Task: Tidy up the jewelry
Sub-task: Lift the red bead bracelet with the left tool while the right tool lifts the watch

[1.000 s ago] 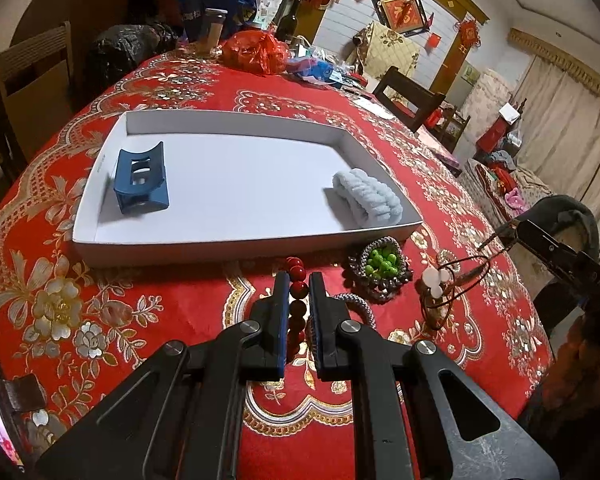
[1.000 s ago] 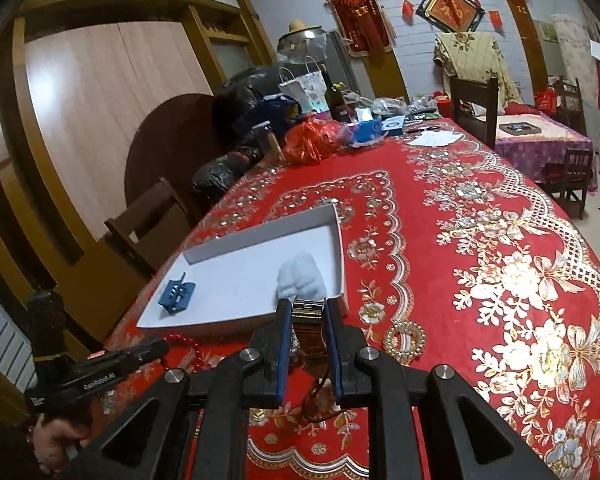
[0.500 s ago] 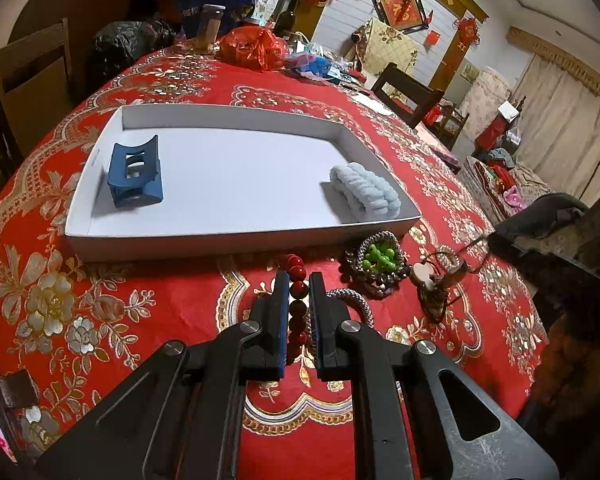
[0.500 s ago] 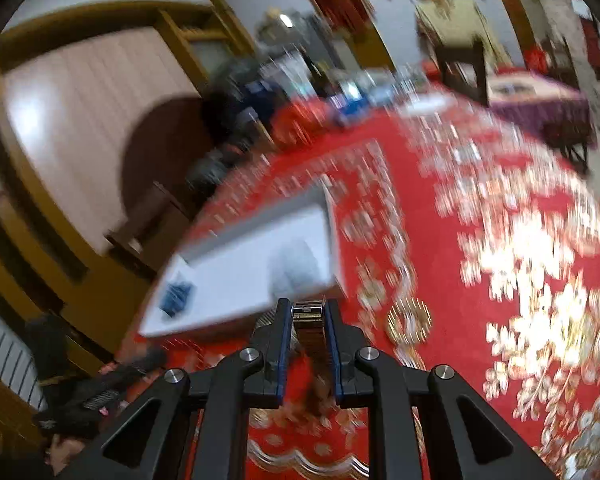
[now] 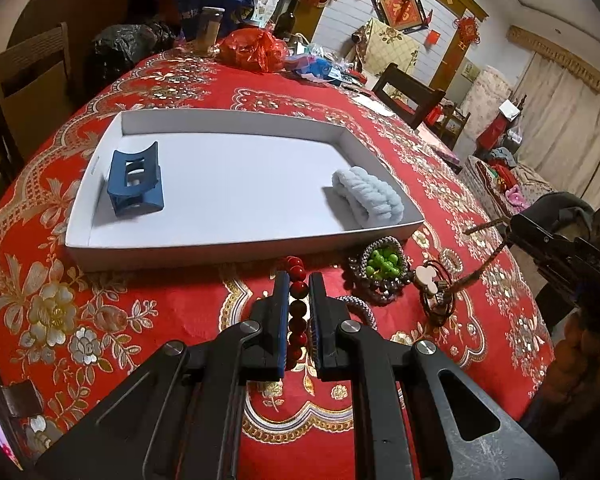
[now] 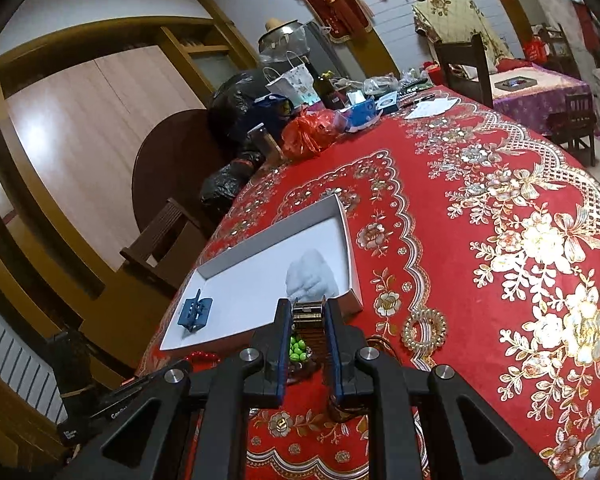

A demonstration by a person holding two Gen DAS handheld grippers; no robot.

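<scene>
My left gripper (image 5: 299, 280) is shut on a red bead bracelet (image 5: 299, 309) lying on the red tablecloth just in front of the white tray (image 5: 240, 244). The tray holds a blue hair claw (image 5: 136, 180) at its left and a pale blue scrunchie (image 5: 368, 196) at its right. My right gripper (image 6: 308, 306) is shut on a gold link bracelet (image 6: 308, 314). In the left wrist view that strand (image 5: 480, 268) hangs from the right gripper (image 5: 514, 230) down to the cloth. Green beads inside a grey beaded ring (image 5: 380, 264) and a heart-charm hair tie (image 5: 428, 282) lie between the grippers.
Bags, a jar (image 5: 210, 28) and a red plastic bag (image 5: 252, 48) crowd the table's far end. Wooden chairs stand at the left (image 5: 28, 72) and at the far right (image 5: 412, 88). The table edge (image 5: 540, 360) runs close on the right.
The right gripper swung and rolled with the link bracelet still between its fingers, and its view tilted. The left gripper kept still on the red beads.
</scene>
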